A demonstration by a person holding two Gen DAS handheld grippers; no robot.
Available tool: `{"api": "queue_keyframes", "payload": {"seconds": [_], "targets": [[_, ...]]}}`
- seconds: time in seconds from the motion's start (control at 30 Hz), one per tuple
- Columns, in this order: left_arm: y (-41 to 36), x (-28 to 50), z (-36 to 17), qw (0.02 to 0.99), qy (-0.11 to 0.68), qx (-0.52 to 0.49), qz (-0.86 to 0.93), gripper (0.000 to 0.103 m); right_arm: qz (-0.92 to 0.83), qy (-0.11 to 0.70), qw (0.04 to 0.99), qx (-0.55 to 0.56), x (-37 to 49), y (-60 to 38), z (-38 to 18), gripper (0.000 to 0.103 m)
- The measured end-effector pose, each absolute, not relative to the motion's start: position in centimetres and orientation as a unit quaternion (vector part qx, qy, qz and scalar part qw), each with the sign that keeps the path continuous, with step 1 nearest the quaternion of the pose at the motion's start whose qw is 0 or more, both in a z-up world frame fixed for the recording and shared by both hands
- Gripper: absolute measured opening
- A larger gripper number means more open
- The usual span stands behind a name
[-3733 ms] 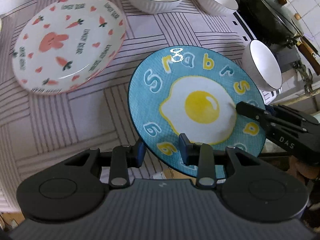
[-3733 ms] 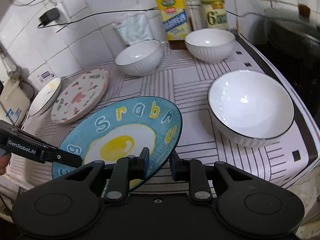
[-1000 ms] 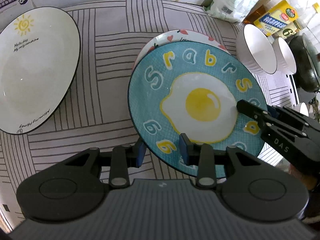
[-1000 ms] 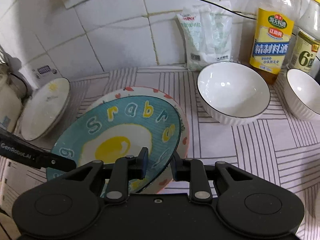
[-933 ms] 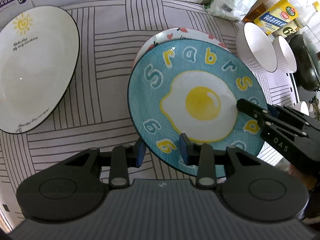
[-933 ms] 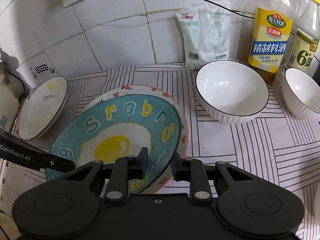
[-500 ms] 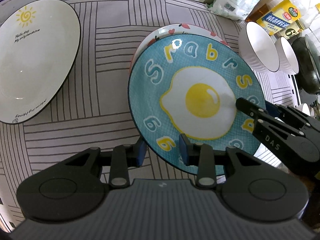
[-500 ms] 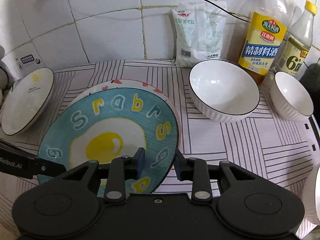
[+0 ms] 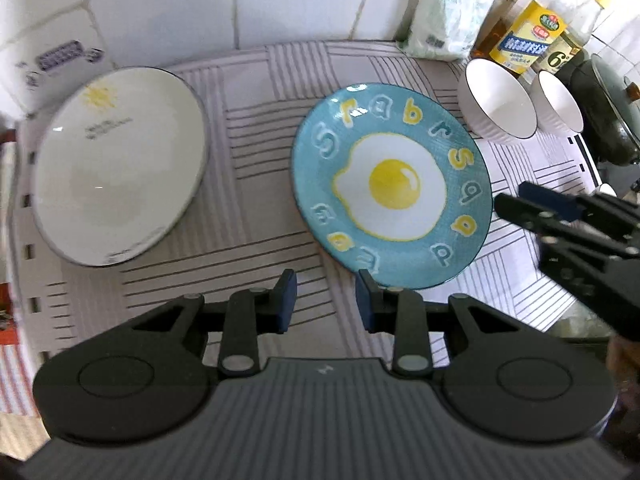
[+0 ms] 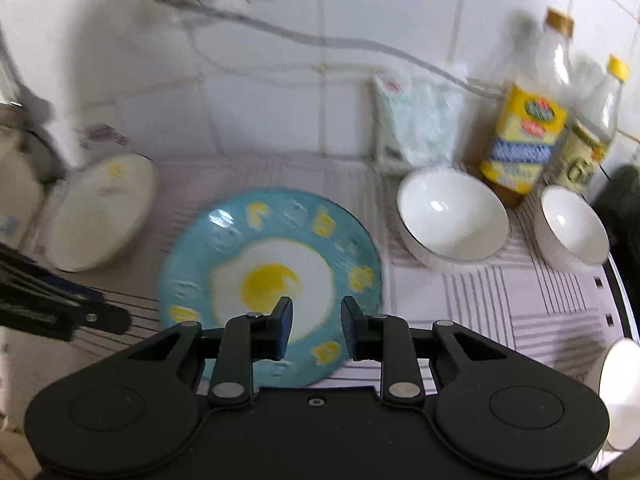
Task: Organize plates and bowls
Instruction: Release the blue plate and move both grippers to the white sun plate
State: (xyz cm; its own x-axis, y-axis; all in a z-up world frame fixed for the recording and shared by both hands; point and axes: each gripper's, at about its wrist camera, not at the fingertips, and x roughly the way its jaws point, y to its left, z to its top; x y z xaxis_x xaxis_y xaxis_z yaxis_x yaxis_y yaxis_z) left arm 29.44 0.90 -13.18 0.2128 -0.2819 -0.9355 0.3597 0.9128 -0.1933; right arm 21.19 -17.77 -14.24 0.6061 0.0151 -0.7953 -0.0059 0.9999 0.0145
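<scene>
The blue fried-egg plate lies flat on the striped mat and hides the carrot plate beneath it; it also shows in the right wrist view. A white sun plate lies to its left, also in the right wrist view. Two white bowls stand at the back right. My left gripper is open and empty, just in front of the blue plate. My right gripper is open and empty, raised above the plate's near edge; it shows at the right of the left wrist view.
A third white bowl sits at the right edge. Two oil bottles and a white bag stand against the tiled wall. A dark pan is at the far right. The striped mat covers the counter.
Both grippers have opened and let go of the blue plate, which now rests on the carrot plate. Both have drawn back and lifted; the right view is blurred by motion.
</scene>
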Motion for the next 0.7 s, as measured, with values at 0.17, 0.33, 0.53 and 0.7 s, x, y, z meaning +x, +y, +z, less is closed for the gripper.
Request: {"api": "queue_keyframes", "payload": {"seconds": [0.17,0.33,0.53,0.7], "targets": [[3.9,28.5,-10.4,0.791,0.577,0.03,-0.199,0.033,0.074,0.418,0.905,0.005,19.9,-16.3,-10.8,0.031],[7.1,27.4,-9.2,0.8,0.575,0.01,-0.171,0.034,0.108,0.388,0.915,-0.025,18.5,-13.9,-8.3,0.037],[10.2,26.5,-8.9,0.808,0.574,-0.003,-0.132,0.037,0.17,0.367,0.913,-0.053,18.4,-11.2,-6.8,0.046],[12.8,26.5,-9.5,0.81,0.577,-0.018,-0.099,0.042,0.209,0.338,0.915,-0.07,18.8,-8.7,-6.4,0.063]]}}
